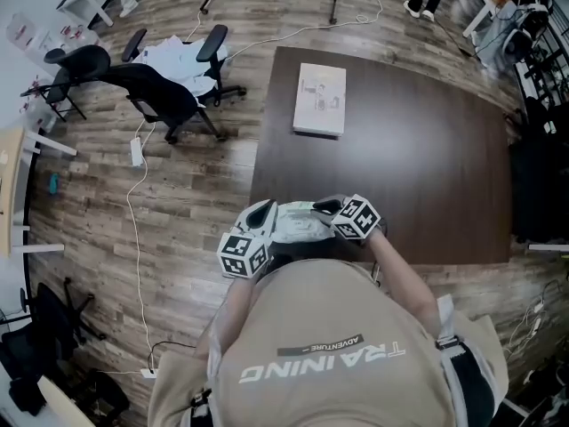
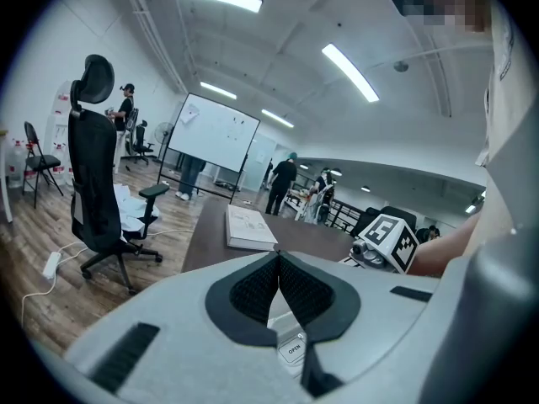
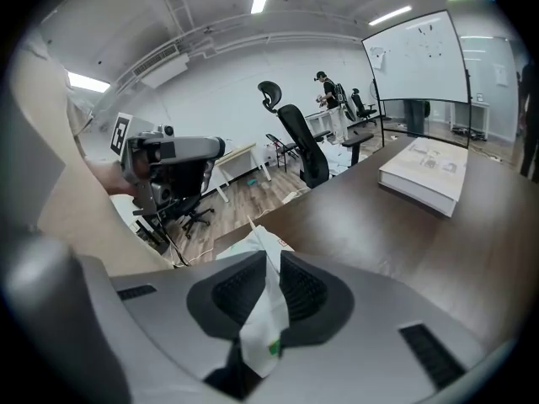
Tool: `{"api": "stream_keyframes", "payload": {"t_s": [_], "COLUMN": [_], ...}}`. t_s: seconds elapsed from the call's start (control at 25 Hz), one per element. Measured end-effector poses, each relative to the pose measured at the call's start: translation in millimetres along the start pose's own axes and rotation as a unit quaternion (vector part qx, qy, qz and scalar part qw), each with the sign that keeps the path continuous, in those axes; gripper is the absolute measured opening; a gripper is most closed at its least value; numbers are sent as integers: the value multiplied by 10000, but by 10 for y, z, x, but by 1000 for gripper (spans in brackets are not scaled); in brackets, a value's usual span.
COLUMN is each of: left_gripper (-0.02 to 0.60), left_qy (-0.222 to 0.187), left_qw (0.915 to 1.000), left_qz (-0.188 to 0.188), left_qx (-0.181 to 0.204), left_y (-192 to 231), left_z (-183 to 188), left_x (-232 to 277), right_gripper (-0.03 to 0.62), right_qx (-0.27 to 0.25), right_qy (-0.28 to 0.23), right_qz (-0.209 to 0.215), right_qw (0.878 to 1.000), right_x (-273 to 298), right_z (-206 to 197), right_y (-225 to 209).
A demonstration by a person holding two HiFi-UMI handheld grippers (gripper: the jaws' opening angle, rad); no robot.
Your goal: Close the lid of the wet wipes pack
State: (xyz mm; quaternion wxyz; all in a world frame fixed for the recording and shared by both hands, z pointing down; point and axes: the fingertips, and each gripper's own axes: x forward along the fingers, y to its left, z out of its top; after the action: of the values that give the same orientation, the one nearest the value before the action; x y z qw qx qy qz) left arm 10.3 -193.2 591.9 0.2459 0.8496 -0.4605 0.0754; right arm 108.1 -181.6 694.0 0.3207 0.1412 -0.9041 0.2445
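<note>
The white wet wipes pack (image 1: 298,221) is held just above the near edge of the dark table (image 1: 400,158), close to the person's chest. My left gripper (image 1: 260,224) is at the pack's left end. In the left gripper view its jaws (image 2: 278,259) are shut on a white flap (image 2: 282,314) with a small "OPEN" tab (image 2: 292,349). My right gripper (image 1: 342,212) is at the pack's right end. Its jaws (image 3: 268,259) are shut on a thin white edge of the pack (image 3: 261,318) with a green mark. How the lid stands I cannot tell.
A white book (image 1: 320,99) lies flat at the table's far left. A black office chair (image 1: 156,87) with white cloth stands on the wood floor to the left, and cables run along the floor. People stand far off by a whiteboard (image 2: 215,133).
</note>
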Motion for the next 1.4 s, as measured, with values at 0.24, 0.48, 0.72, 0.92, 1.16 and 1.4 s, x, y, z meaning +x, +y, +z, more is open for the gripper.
{"api": "stream_keyframes", "payload": {"t_s": [0.24, 0.48, 0.72, 0.92, 1.16, 1.4], "left_gripper": [9, 9, 9, 9, 9, 9], "left_qy": [-38, -77, -102, -121, -122, -91], "left_qw": [10000, 9999, 9997, 9994, 9994, 9994], "left_qz": [16, 80, 123, 76, -33, -176], "left_qx": [4, -124, -207, -301, -328, -294], "left_y": [17, 41, 93, 114, 130, 165], "left_z": [33, -37, -124, -159, -188, -237], "left_x": [-75, -228, -355, -420, -496, -592], "right_gripper": [40, 43, 60, 66, 66, 66], "right_qx": [-158, -426, -769, -1004, -852, 57], "right_qy": [75, 263, 636, 913, 1023, 1212], "right_qz": [38, -73, -108, -125, -278, -169], "right_qw": [9998, 9987, 9950, 9907, 9907, 9925], "right_x": [-46, -53, -4, 39, 157, 270], "right_z": [-44, -93, -206, -269, -308, -495], "right_y": [113, 226, 350, 479, 530, 477]}}
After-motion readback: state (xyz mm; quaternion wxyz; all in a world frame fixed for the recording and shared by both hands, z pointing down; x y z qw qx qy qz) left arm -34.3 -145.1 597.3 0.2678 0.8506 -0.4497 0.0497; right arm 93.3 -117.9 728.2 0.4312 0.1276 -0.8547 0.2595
